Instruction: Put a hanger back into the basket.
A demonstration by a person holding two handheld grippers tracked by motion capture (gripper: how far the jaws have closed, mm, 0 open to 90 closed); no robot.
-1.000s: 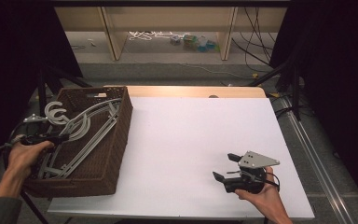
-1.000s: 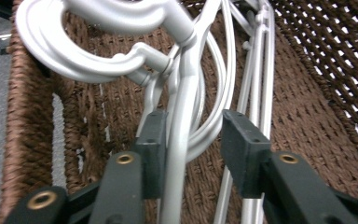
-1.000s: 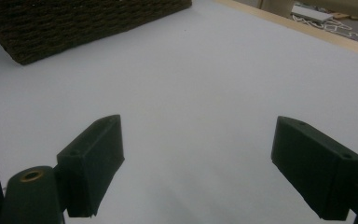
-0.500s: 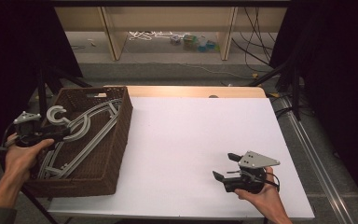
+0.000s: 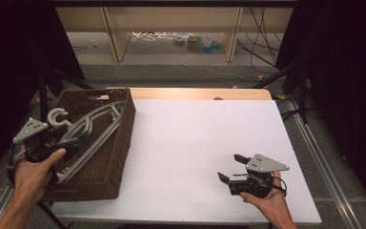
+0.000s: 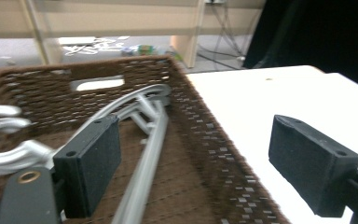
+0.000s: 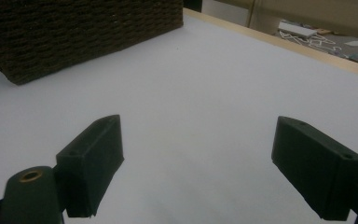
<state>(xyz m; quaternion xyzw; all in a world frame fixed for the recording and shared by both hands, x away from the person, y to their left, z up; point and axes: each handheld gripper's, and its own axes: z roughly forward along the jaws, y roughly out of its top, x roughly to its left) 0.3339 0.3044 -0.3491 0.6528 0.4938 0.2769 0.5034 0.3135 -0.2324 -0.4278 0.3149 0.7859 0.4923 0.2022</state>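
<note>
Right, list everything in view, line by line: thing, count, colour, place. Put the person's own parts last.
basket: one, dark brown wicker, left end of the table, partly over its edge.
hangers: a stack, exact count unclear, silver-grey, lying in the basket with hooks toward the near left.
table: one, white top with a pale wood far edge, centre.
shelf unit: one, light wood, beyond the table, small clutter on the floor under it.
left tongs: one, black, jaws just opened, nothing between them, above the basket's near left.
right tongs: one, black, open, near right of the table.
hands: two, at the bottom edge.
</note>
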